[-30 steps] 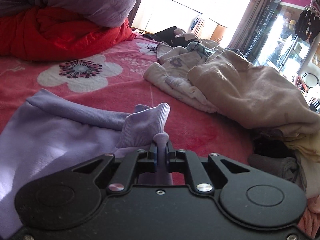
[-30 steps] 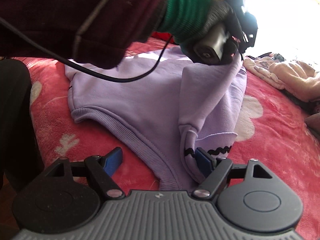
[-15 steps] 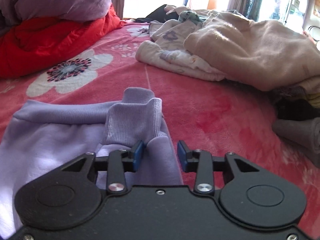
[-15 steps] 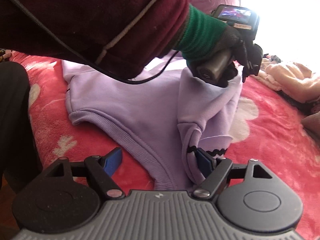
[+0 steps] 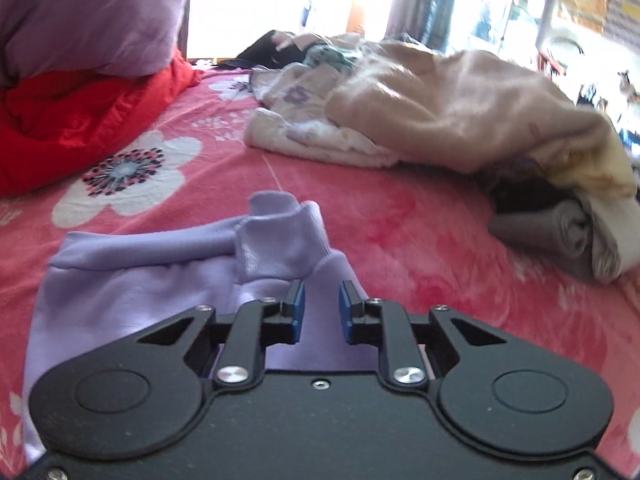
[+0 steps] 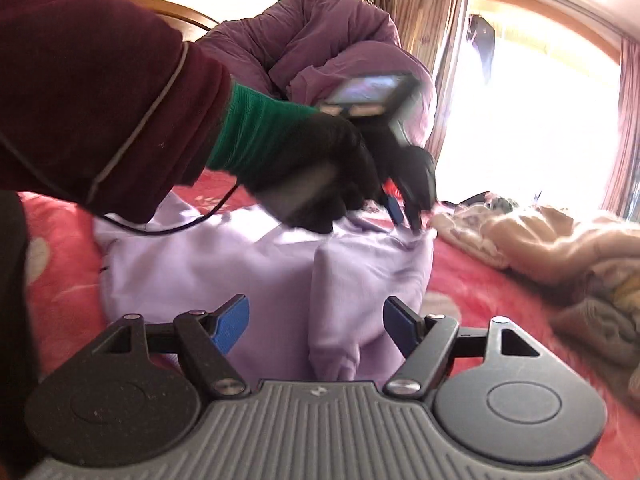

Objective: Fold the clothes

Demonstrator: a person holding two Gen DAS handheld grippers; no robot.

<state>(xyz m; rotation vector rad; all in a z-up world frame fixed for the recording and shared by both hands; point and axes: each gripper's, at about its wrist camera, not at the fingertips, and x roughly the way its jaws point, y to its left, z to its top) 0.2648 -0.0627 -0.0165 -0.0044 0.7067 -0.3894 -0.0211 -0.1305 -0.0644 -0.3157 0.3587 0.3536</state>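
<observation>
Left gripper [image 5: 319, 306]: jaws closing over the sleeve [image 5: 316, 280], a gap showing each side, nothing pinched.
Right gripper [image 6: 316, 326]: spread, closing slowly, empty.
Sweater [image 6: 224, 264]: flat on the red blanket [image 5: 400, 240].
Risk: ribbed cuff [image 5: 280, 240] may slip and unfold.
Room: bare blanket beside; clothes pile [image 5: 440, 112] well apart.

Pink bedspread [image 5: 400, 216] with white flower print [image 5: 128, 172] covers bed. Red quilt [image 5: 80, 120] bunched at far left, purple duvet [image 5: 88, 12] piled on top of it. Curtains [image 6: 424, 20] beside bright window [image 6: 532, 120]. Shelves [image 5: 516, 4] at far right, contents too blurred to tell. Curved wooden headboard [image 6: 192, 20] edge behind purple duvet.
</observation>
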